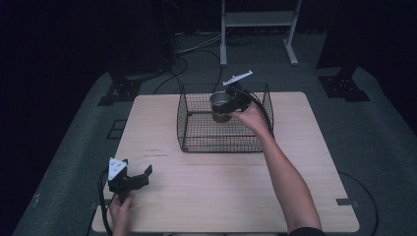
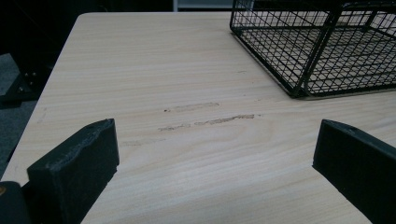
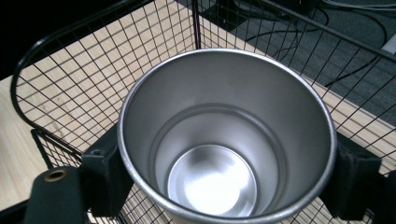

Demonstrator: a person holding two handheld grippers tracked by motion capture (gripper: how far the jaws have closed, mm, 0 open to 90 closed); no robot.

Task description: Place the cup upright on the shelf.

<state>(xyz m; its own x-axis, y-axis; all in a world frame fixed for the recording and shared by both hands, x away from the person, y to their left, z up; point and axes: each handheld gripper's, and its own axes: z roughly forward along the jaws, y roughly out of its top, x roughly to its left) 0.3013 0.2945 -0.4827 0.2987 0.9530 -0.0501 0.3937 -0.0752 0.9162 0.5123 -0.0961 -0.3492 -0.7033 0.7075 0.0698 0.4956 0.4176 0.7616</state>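
Note:
A steel cup (image 1: 220, 104) with a dark lower part hangs upright inside a black wire basket (image 1: 196, 142) at the table's far middle. My right gripper (image 1: 227, 103) is shut on the cup, one jaw on each side of its wall. From the right gripper view I look down into the empty, shiny cup (image 3: 219, 154), with the basket's mesh (image 3: 70, 84) behind it. My left gripper (image 1: 132, 180) rests near the table's front left corner, open, nothing between its jaws. Bare wood lies between its black fingers (image 2: 79, 163).
The light wooden table (image 1: 221, 196) has faint scuff marks (image 2: 205, 120) ahead of my left gripper. The basket's near corner (image 2: 299, 88) stands at the upper right of the left gripper view. Cables and metal stand legs (image 1: 223, 44) lie on the dark floor beyond the table.

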